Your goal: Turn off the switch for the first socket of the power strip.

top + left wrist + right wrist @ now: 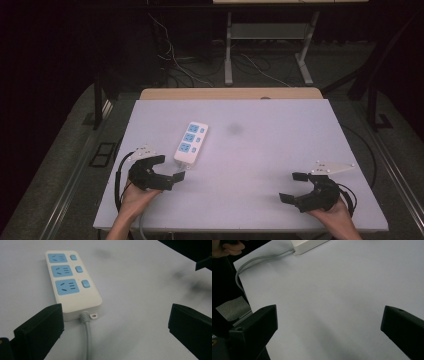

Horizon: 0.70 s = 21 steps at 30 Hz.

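two grippers are spread and hold nothing. your left gripper [167, 170] sits just short of the power strip [71, 285], whose cord end lies between its jaws, a little toward the left jaw; the cord [87, 340] runs back under the gripper. your right gripper [292, 186] hovers well apart over bare surface [260, 165]. this looks like the approach: next, ease the left forward and centre the strip's end before closing. no brand or writing is readable on the strip.
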### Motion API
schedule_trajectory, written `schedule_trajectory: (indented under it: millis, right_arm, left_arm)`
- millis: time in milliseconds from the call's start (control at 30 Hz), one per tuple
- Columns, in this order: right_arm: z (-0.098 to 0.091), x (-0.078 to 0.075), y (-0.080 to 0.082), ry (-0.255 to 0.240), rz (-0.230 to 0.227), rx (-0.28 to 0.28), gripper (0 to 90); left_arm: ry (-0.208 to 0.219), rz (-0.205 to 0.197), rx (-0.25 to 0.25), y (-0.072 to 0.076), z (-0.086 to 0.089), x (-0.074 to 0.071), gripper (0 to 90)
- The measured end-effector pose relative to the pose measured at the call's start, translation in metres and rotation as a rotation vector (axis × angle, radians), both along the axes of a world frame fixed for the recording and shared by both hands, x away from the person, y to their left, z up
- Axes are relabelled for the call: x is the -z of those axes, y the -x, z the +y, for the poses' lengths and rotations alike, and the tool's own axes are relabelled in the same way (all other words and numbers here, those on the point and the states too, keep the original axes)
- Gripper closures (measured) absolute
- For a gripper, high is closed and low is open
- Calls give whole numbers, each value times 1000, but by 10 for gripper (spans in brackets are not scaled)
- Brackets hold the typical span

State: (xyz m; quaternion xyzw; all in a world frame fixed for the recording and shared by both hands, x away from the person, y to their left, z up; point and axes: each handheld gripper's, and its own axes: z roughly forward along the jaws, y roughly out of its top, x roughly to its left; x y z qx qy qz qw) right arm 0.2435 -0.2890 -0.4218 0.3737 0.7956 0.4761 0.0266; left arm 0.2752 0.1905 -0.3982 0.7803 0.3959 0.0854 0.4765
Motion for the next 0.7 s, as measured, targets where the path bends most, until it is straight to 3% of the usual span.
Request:
schedule_trajectory:
  millis: [700]
  right_arm:
    - [-1,0,1,-2,-4,-2,5]
  left_arm:
    - [10,-9,58,23,-12,25,0]
